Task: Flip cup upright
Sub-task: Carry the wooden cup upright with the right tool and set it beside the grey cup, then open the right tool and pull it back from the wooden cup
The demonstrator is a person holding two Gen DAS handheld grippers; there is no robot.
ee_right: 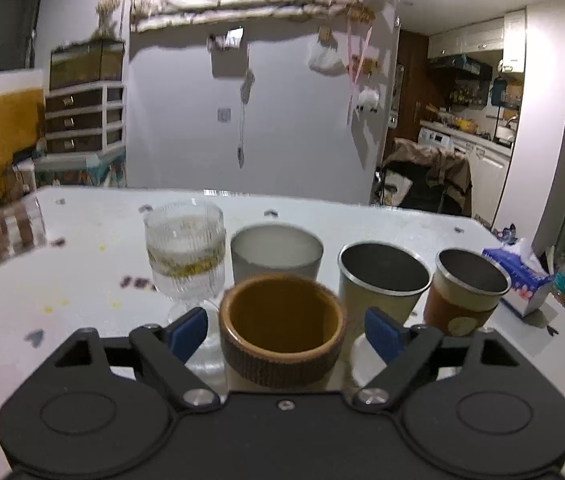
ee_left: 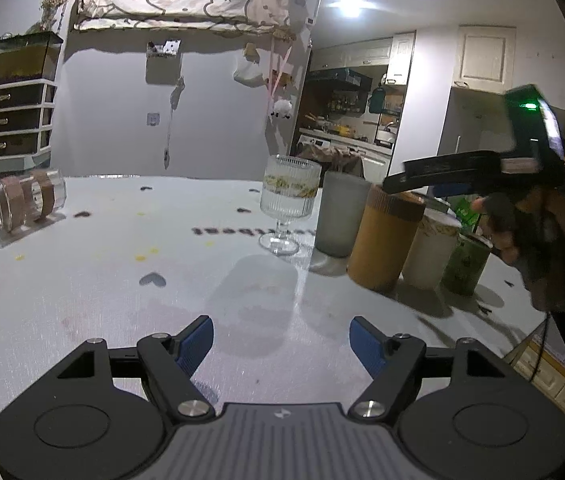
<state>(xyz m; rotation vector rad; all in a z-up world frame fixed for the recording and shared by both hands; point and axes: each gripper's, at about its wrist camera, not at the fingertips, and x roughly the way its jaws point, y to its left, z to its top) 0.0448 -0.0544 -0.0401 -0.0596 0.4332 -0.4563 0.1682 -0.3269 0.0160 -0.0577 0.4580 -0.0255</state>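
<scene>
One cup (ee_left: 24, 204) left on its side, at the tabletop's (ee_left: 202, 264) far left edge. My left claw (ee_left: 281, 344) is wide open and empty, so I'd approach low and grip its wall

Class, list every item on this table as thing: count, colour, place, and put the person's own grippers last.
Clear glass tumbler with brown bands: 1, on its side, far left.
Ribbed stemmed glass: 1, clear, upright, centre.
Frosted grey cup: 1, behind brown cup.
Brown ribbed-rim cup: 1, upright, between right gripper's fingers.
Metal-rimmed cups: 2, right.
Tissue box: 1, blue-white, far right.
White table: 1.
Left gripper: open, empty.
Right gripper: open around brown cup.
</scene>
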